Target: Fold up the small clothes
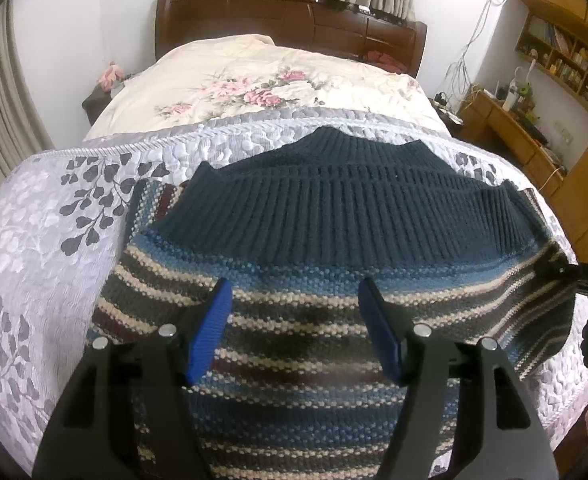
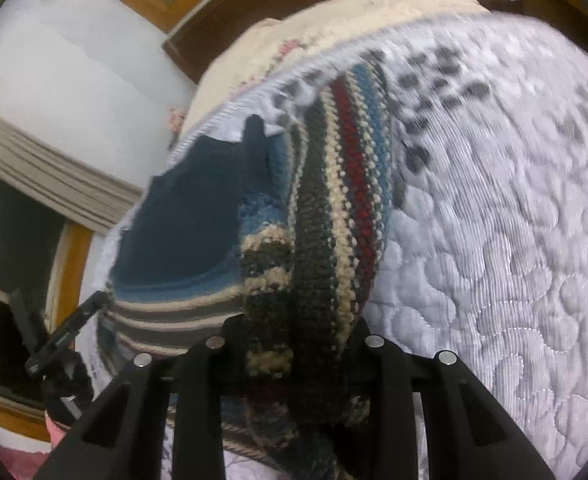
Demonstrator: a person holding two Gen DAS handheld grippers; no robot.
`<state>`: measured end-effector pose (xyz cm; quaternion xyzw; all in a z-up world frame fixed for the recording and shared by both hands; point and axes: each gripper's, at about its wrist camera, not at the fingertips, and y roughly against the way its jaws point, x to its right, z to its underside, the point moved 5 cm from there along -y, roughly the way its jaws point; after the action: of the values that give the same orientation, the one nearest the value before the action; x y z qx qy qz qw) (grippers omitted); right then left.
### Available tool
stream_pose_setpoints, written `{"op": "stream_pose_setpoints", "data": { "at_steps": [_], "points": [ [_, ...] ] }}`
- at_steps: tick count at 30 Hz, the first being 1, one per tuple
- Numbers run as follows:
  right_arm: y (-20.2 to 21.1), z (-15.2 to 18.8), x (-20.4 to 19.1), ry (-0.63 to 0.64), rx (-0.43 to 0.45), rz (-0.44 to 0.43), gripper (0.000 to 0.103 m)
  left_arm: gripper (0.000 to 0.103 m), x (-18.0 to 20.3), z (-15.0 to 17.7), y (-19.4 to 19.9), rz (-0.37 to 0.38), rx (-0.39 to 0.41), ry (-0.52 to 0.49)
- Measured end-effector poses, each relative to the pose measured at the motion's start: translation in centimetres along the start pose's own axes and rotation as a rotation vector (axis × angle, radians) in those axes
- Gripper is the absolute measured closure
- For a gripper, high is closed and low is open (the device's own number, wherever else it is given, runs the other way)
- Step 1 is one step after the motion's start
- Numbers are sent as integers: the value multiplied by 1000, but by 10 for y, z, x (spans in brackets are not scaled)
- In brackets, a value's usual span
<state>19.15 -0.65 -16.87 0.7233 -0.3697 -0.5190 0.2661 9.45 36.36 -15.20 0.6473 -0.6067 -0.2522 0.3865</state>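
Only the right wrist view shows the right hand-held gripper [image 2: 294, 344] clamped on the striped sweater [image 2: 334, 200]; the left hand-held gripper [image 1: 294, 320] hovers spread apart over its navy ribbed hem [image 1: 334, 208] on the bed [image 1: 33, 240].

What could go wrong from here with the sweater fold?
1. Only the right gripper grips the striped sweater; the left gripper hovers open above it, so pulling the bunched knit may drag the whole garment across the quilted bedspread instead of folding it.
2. The navy ribbed hem already lies doubled over, so it could fold crookedly.
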Motion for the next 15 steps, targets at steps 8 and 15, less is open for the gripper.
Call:
{"op": "stream_pose_setpoints", "data": {
  "at_steps": [8,15],
  "points": [
    [-21,3,17,-42,-16,11,71,35,-10,10,-25,18,-49,29],
    [-31,2,23,-54,-15,7,70,31,-14,11,-33,44,-57,41]
  ]
}}
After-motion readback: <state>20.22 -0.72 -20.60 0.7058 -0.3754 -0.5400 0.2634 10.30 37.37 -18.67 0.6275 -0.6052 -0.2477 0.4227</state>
